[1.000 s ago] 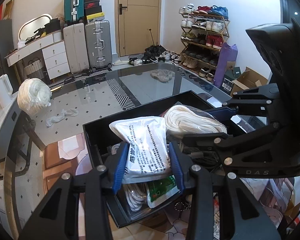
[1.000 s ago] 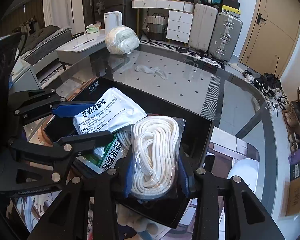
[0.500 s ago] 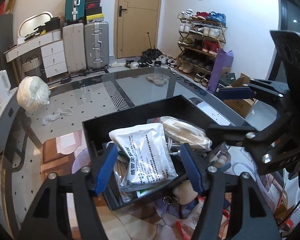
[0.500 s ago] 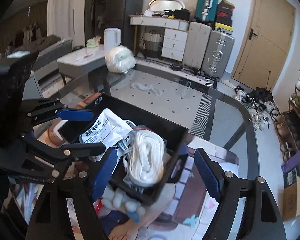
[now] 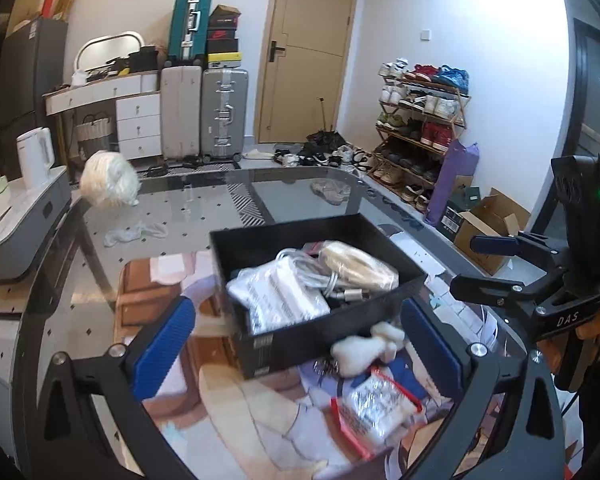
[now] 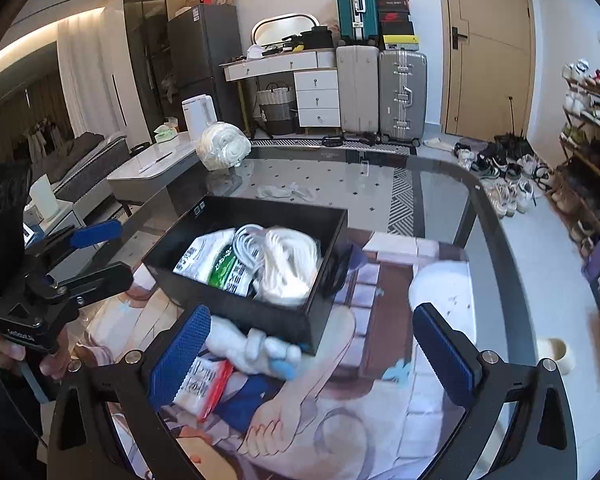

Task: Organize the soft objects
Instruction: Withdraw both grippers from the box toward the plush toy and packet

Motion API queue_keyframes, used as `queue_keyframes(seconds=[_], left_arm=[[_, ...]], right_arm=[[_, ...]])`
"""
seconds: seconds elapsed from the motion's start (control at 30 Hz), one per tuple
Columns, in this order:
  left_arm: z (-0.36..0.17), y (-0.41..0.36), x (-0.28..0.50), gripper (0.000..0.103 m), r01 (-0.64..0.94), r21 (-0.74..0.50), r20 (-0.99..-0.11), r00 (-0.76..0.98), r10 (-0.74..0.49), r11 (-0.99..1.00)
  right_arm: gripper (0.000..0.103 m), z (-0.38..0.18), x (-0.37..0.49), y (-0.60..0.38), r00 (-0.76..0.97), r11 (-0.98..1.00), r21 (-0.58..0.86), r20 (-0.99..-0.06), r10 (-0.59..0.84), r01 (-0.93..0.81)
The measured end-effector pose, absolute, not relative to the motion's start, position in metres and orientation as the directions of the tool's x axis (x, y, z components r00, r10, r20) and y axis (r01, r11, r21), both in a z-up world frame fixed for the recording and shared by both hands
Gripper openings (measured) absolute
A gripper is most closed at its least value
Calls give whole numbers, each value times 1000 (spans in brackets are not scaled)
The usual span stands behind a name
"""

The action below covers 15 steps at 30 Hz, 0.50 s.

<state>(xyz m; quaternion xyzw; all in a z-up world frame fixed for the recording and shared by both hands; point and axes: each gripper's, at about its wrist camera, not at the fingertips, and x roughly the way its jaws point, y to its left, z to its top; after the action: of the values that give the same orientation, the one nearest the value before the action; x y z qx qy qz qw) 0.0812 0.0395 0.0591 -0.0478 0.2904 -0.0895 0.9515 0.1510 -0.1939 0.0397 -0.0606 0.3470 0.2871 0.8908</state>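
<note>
Faintly, "DAS" marks the right gripper (image 5: 496, 264) beside the black box (image 5: 324, 332).

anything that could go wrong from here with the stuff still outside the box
1. The plush toy lies right against the black box wall, so a finger may hit the box and shove it.
2. The red-edged bag lies close by the toy; the open left gripper could pinch both.
3. The rope bundle is heaped near the rim; more items might spill.
</note>
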Motion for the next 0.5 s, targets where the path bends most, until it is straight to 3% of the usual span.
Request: queue_keyframes(seconds=[0.5], left_arm=[[9, 37, 52, 103, 56, -140, -618, 775, -131, 989]], right_arm=[[103, -13, 143, -170, 495, 817, 104, -750, 438, -567]])
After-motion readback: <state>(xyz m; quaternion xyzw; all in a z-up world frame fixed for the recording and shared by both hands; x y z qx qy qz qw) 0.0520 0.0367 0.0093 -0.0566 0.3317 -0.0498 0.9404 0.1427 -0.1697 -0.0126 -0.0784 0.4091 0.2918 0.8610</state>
